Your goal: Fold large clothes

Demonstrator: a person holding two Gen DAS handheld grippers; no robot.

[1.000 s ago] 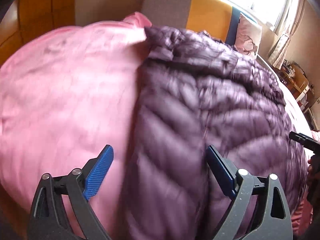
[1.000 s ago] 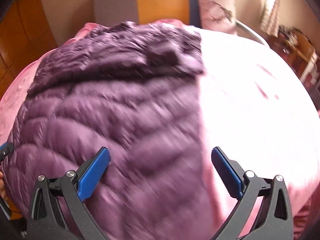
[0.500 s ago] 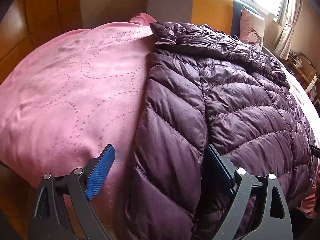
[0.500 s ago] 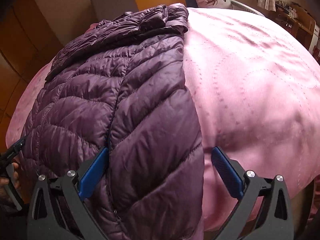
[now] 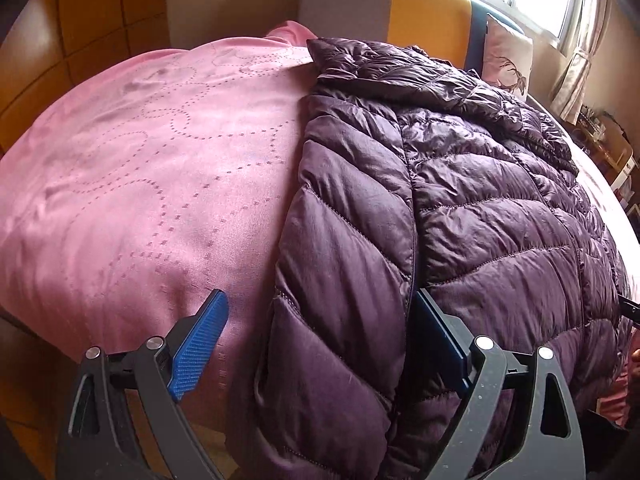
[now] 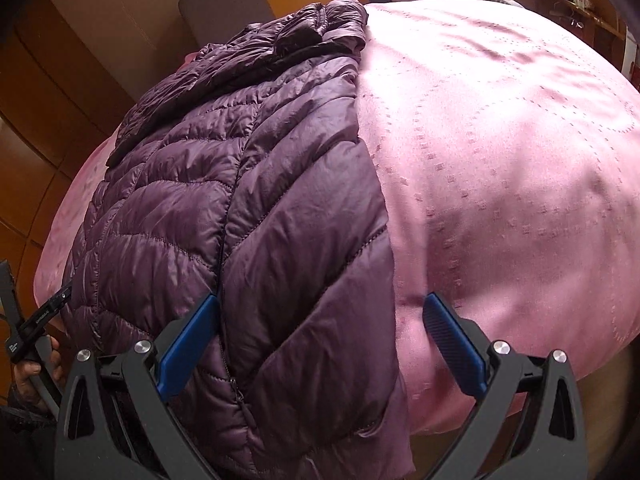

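Observation:
A dark purple quilted puffer jacket (image 5: 460, 208) lies flat on a pink bedspread (image 5: 152, 184), collar toward the headboard, hem hanging over the near edge of the bed. My left gripper (image 5: 320, 344) is open, its blue pads straddling the jacket's left hem panel without closing on it. In the right wrist view the same jacket (image 6: 248, 200) fills the left half. My right gripper (image 6: 320, 344) is open too, its pads set either side of the jacket's right hem panel. The zipper (image 6: 226, 288) runs just inside the left pad.
A grey and orange headboard (image 5: 384, 8) stands behind the bed, with a deer-print pillow (image 5: 506, 56) beside it. Wooden panelling (image 6: 48, 112) lines the left wall. Cluttered shelves (image 6: 580, 4) sit at the far right. A hand holding the other gripper's handle (image 6: 28, 336) shows at lower left.
Both grippers have dropped back to the near edge of the bed and settled over the jacket's hem. The blur is gone. Both stay open.

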